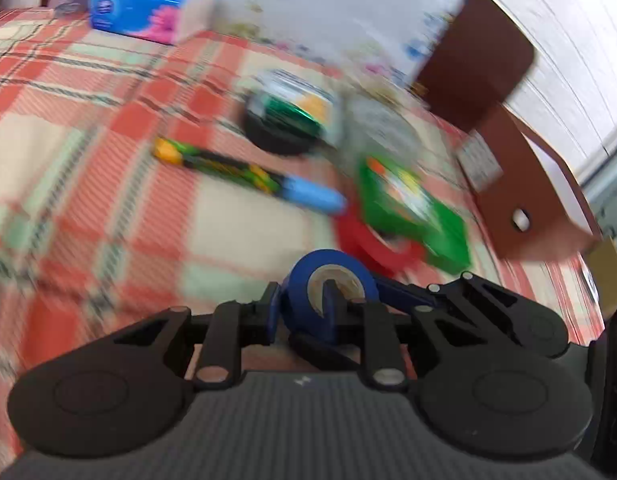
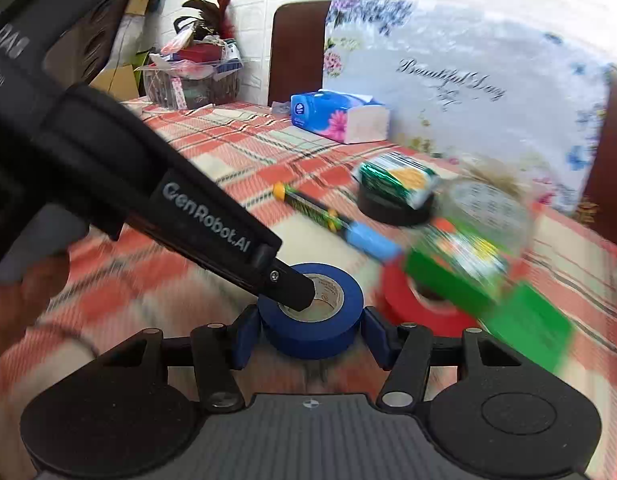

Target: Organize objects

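- We see a table under a red, cream and pale green checked cloth point(image 2: 244, 148), with a white brick wall, a brown chair back point(image 2: 296, 48) and a large floral sheet point(image 2: 460, 92) behind it
- Far back on the cloth lies a blue tissue pack point(image 2: 336, 114), and in the corner stands a basket of clutter point(image 2: 192, 76)
- Our left gripper point(image 1: 308, 312) is pinched tight on the wall of the blue tape roll point(image 1: 328, 292), one finger outside the ring and the other inside the core
- In the right wrist view that same gripper comes in from the upper left, its tip reaching down into the core of the roll
- Our right gripper point(image 2: 310, 334) stands about half open with the blue roll between its blue pads point(image 2: 244, 338); whether the pads actually press the roll we cannot tell
- Just to the right of the blue roll lies a red tape roll point(image 2: 420, 308), with a green packet point(image 2: 488, 280) lying partly over it
- Beyond lies a marker with a blue cap point(image 2: 332, 216), and a black tape roll point(image 2: 392, 204) with a small green and yellow packet point(image 2: 400, 178) on top
- The near cloth and the green packet are blurred
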`<action>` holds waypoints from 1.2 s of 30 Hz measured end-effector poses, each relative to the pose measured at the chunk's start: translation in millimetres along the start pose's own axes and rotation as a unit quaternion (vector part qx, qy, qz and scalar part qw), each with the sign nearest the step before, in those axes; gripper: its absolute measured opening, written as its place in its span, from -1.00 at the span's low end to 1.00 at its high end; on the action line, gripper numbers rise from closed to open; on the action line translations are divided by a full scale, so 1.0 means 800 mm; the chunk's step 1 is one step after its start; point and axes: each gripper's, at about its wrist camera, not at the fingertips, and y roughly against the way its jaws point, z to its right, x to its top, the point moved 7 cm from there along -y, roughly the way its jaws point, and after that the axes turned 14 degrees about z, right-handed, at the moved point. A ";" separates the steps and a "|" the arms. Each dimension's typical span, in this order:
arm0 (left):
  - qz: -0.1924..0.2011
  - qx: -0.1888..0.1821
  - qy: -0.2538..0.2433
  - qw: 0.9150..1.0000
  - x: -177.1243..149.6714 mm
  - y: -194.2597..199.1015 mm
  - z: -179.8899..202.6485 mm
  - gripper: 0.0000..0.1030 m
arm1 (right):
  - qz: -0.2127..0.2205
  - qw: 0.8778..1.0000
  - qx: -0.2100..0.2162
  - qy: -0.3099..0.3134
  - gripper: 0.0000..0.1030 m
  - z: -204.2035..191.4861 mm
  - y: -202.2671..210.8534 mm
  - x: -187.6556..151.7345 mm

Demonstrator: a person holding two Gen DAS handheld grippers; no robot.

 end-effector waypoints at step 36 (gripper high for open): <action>0.095 -0.149 -0.155 0.972 0.052 -0.099 0.383 -0.24 | 0.180 0.934 -0.291 -0.105 0.18 0.345 0.144 0.050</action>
